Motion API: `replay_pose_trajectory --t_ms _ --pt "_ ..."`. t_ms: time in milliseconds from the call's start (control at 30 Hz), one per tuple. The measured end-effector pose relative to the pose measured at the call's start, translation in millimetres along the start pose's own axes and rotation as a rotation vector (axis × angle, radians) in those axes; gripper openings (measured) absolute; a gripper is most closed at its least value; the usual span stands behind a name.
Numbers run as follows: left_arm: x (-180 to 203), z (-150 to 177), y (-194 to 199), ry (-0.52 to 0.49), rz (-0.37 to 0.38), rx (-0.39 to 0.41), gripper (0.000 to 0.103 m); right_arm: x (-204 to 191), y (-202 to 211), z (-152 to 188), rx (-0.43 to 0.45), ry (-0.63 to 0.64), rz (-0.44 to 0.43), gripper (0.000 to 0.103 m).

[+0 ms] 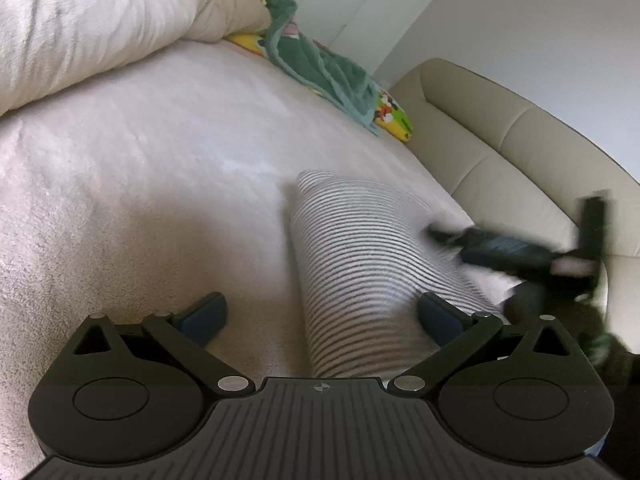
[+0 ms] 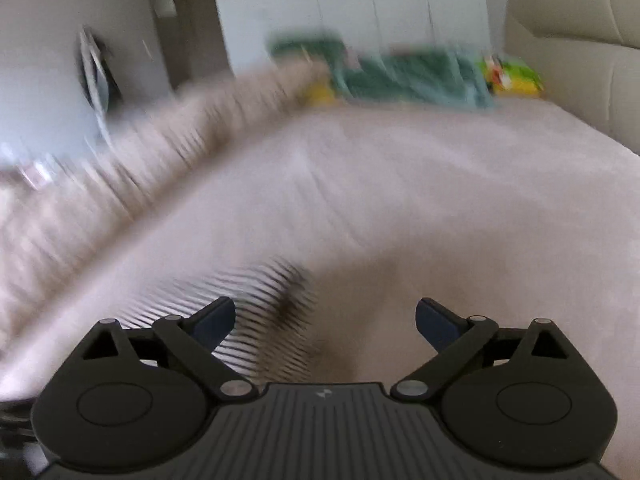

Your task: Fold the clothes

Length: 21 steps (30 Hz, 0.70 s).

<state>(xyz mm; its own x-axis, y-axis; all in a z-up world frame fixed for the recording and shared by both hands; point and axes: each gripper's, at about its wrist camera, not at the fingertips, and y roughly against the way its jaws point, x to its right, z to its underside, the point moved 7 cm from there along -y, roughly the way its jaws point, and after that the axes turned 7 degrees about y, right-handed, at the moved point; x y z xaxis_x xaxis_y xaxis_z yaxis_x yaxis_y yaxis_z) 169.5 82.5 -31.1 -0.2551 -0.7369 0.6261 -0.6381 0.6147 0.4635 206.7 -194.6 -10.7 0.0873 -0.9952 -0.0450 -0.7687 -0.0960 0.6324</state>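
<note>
A folded black-and-white striped garment [image 1: 352,264] lies on the pale fleece bed cover [image 1: 160,168]. My left gripper [image 1: 320,314] stands open just above its near end, the right fingertip [image 1: 438,314] over the cloth and the left one over the cover. In the left wrist view my right gripper [image 1: 516,252] shows as a dark blur at the garment's right side. In the right wrist view, which is motion-blurred, my right gripper [image 2: 325,320] is open with nothing between its fingers, and the striped garment [image 2: 256,300] lies under its left fingertip [image 2: 216,318].
A beige duvet [image 1: 92,28] is heaped at the back left. A green towel [image 1: 316,64] lies over a yellow printed pillow [image 1: 394,118] at the far edge. A cream padded headboard [image 1: 520,152] runs along the right side of the bed.
</note>
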Motion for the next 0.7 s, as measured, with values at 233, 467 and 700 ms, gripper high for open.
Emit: replay_pose_trajectory --t_ms 233,467,700 --pt "-2 -2 1 0.010 0.016 0.005 0.103 18 6 12 0.011 -0.122 -0.064 0.103" --pt "-4 -3 2 0.013 0.021 0.006 0.103 14 45 21 -0.044 -0.196 -0.318 0.103" --pt "-4 -4 2 0.014 0.021 0.005 0.103 3 48 54 -0.206 -0.384 -0.509 0.103"
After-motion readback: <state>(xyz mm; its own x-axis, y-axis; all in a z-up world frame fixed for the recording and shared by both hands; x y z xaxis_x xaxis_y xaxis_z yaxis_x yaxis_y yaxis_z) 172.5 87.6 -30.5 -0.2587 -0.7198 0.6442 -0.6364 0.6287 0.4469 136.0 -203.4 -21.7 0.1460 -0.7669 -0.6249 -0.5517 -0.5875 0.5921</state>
